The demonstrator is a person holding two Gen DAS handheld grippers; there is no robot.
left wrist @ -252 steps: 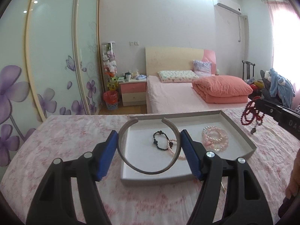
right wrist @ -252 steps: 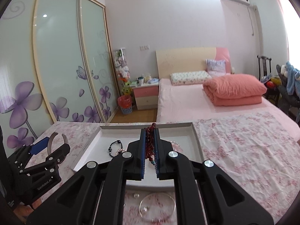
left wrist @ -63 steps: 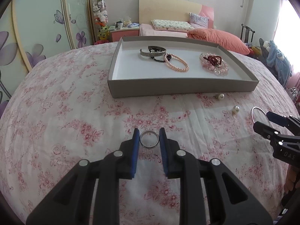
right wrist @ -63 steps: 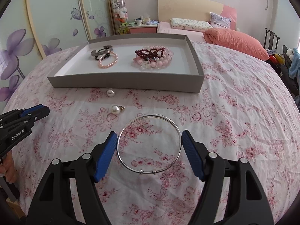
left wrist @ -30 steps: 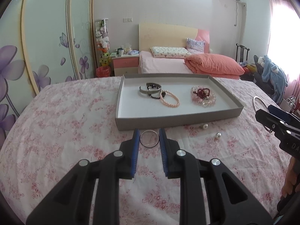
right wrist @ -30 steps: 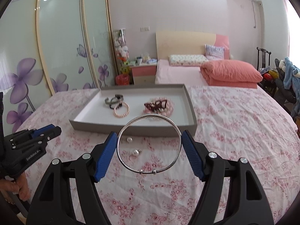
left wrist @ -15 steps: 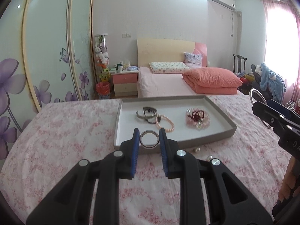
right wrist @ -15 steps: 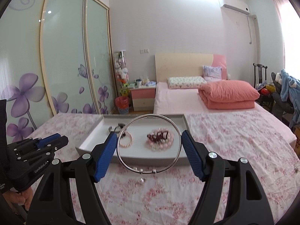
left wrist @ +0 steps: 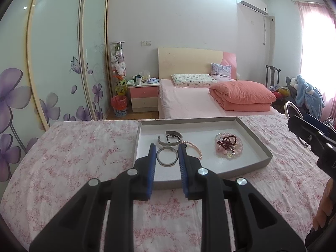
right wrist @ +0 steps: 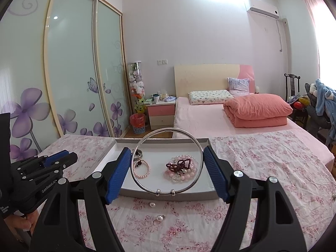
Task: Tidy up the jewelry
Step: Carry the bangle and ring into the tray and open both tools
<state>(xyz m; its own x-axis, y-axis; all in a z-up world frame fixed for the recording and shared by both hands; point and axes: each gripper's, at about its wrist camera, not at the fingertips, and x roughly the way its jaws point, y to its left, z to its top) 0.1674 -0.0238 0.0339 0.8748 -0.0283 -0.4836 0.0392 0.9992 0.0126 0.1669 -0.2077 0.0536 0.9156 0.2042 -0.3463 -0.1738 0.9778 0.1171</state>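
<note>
My left gripper (left wrist: 167, 156) is shut on a small silver ring bangle (left wrist: 167, 163), held over the near edge of the grey tray (left wrist: 257, 139). My right gripper (right wrist: 167, 163) is shut on a large thin silver bangle (right wrist: 138, 180), held above the tray's (right wrist: 105, 158) near side. In the tray lie a grey cuff (left wrist: 170, 139), a pink pearl bracelet (right wrist: 142, 169) and a pile of pink and dark red beads (right wrist: 181, 168). Two pearl earrings (right wrist: 159, 218) lie on the floral cloth in front of the tray.
The floral tablecloth (right wrist: 262, 168) covers the table on all sides of the tray. Behind stand a pink bed (left wrist: 189, 103), a nightstand (left wrist: 143, 96) and sliding wardrobe doors (left wrist: 63, 63). A chair with clothes (right wrist: 319, 105) is at the far right.
Both grippers have lifted their bangles off the cloth and moved forward toward the tray, which now lies right under the fingertips. The grip of each is unchanged.
</note>
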